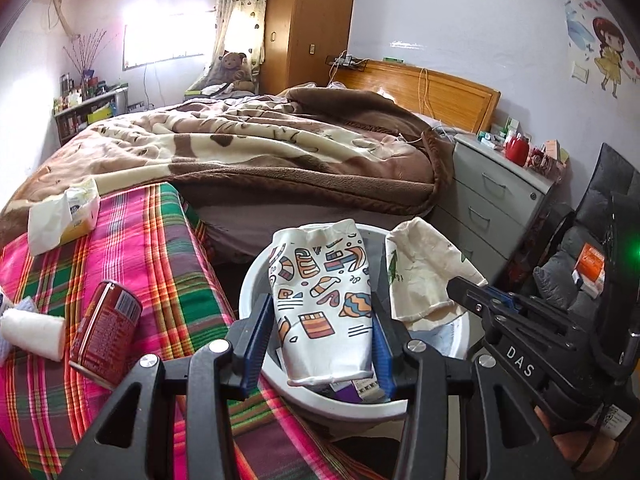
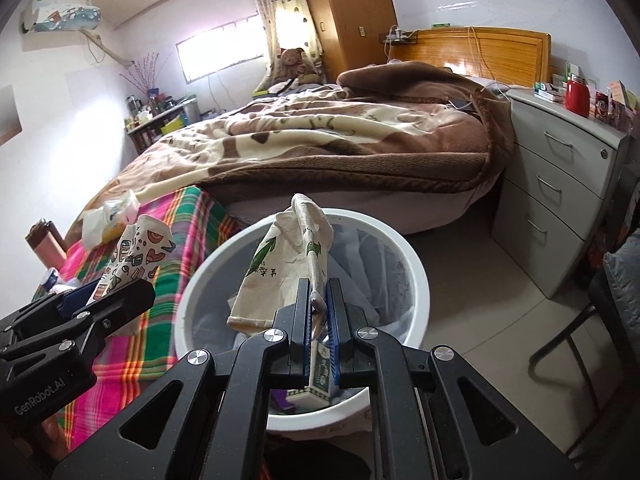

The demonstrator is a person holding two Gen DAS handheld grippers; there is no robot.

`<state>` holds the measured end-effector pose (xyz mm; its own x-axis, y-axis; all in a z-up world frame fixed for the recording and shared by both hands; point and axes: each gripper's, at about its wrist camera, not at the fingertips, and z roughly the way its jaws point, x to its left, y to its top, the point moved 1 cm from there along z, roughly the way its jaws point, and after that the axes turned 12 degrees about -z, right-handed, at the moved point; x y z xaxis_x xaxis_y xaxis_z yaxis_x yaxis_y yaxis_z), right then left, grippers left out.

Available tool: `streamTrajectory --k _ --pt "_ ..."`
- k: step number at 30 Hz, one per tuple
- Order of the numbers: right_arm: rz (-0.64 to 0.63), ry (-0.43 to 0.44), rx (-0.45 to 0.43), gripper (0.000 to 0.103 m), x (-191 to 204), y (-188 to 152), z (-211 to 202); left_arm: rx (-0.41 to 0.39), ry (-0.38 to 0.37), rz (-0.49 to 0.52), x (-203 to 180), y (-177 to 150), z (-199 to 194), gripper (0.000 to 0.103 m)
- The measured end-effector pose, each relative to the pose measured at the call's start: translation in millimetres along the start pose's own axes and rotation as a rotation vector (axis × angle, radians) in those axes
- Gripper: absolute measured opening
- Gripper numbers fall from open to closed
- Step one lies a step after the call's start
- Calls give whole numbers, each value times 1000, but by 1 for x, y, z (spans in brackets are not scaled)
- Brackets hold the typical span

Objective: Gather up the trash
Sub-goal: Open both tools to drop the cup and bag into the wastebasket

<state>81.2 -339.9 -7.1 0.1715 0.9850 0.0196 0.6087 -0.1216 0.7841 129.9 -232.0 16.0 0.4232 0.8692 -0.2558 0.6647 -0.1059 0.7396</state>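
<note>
My left gripper [image 1: 320, 324] is shut on a crushed white paper cup with coloured doodles [image 1: 320, 300], held above the white trash bin [image 1: 256, 276]. The same doodle cup [image 2: 136, 252] shows at the left of the right wrist view, in the left gripper [image 2: 100, 300]. My right gripper [image 2: 319, 312] is shut on a flattened cream paper cup with green print [image 2: 276, 264], hanging over the white trash bin [image 2: 412, 264]. That cream cup [image 1: 420, 268] and the right gripper [image 1: 484, 300] appear at right in the left wrist view. A carton lies inside the bin [image 2: 320, 384].
A red can [image 1: 106, 328], a white roll [image 1: 34, 332] and a tissue pack [image 1: 64, 216] lie on the plaid cloth [image 1: 160, 248] left of the bin. Behind stands the bed with a brown blanket [image 1: 260, 152]. A grey drawer unit [image 2: 560, 184] and a black chair [image 2: 592, 320] stand to the right.
</note>
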Motion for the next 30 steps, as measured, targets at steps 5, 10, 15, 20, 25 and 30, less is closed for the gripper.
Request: streamTrajectory --k 5,10,15,20,25,30 --pt "12 -8 36 7 -7 -3 6 29 0 4 -6 -1 11 47" --pt "13 -8 46 7 -11 -4 8 48 -9 -9 -7 -2 17 55" --pt "8 -26 75 10 -12 -4 13 53 -19 -21 -3 -2 16 66" --pt "-3 -22 78 37 -7 -4 12 39 -13 -40 5 -1 8 70" --pt "-11 -6 61 42 0 -1 7 22 -8 -51 15 0 -2 71" --pt "-22 9 50 42 9 2 5 -1 10 -72 29 1 -16 71"
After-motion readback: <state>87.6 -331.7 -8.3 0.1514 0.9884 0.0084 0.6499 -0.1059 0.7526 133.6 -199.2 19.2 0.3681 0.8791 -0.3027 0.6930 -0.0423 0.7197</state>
